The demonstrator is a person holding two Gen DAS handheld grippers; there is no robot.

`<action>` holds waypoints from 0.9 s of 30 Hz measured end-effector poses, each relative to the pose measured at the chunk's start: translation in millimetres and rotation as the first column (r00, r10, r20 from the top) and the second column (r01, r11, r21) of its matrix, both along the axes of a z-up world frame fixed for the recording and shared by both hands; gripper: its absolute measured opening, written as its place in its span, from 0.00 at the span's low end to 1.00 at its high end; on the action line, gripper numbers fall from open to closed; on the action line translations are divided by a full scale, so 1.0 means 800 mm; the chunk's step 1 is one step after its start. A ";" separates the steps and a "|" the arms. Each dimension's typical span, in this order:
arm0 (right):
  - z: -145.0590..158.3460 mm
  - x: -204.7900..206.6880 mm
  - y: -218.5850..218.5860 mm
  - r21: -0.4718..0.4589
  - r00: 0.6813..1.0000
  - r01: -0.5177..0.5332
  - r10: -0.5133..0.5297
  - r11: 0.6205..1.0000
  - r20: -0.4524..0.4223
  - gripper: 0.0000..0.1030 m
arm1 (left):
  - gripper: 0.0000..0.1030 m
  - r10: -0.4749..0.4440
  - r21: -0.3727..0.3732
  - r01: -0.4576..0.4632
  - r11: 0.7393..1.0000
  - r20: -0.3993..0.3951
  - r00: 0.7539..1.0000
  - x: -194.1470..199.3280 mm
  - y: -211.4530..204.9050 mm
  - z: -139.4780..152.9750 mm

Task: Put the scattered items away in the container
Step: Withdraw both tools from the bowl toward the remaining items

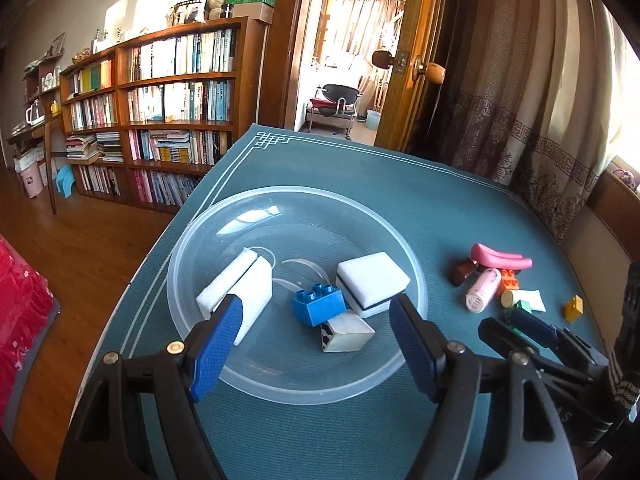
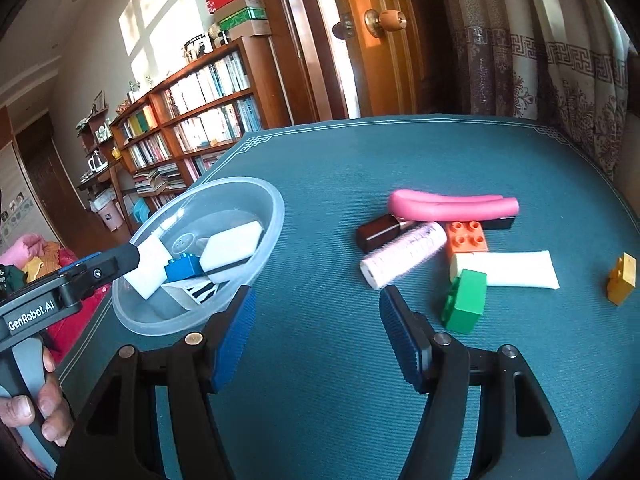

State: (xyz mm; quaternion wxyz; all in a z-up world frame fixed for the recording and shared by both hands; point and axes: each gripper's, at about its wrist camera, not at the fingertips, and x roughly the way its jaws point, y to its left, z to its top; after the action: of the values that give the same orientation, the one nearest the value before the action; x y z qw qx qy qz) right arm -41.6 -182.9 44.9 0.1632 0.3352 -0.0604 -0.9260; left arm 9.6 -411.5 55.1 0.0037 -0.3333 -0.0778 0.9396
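Both grippers hovering wide and empty, left gripper [image 1: 316, 344] over clear bowl [image 1: 188, 240] holding sponges and blue brick [image 1: 318, 303], right gripper [image 2: 318, 332] nearing green brick [image 2: 466, 300], possibly tilted, among scattered items on teal mat [image 2: 360, 160].

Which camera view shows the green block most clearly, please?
The right wrist view: the green block lies whole and close ahead. The left wrist view shows only a sliver, mostly hidden behind the right gripper.

Clear bowl [image 1: 200, 240] part-filled; other items [image 2: 466, 300] scattered beside it
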 end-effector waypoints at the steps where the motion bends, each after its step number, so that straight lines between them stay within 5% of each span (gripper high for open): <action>1: -0.001 0.004 0.007 -0.001 1.000 0.010 -0.010 1.000 0.002 0.66 | 0.77 -0.005 -0.002 0.005 1.000 0.000 1.000 0.000 0.003 0.000; 12: -0.025 0.026 0.093 -0.005 0.987 0.153 -0.153 0.988 0.046 0.65 | 0.77 -0.087 -0.041 0.087 0.995 0.014 0.996 -0.002 0.057 0.001; 27: -0.030 0.045 0.222 -0.018 0.929 0.366 -0.364 0.931 0.071 0.65 | 0.77 -0.226 -0.096 0.232 0.968 0.068 0.972 -0.006 0.149 -0.012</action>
State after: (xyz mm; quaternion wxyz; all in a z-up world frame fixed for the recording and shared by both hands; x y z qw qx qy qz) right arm -5.2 -5.5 20.6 -0.0086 0.3459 -0.1414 -0.9275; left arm 4.6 -292.3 45.4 0.0926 -0.3664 0.0098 0.9258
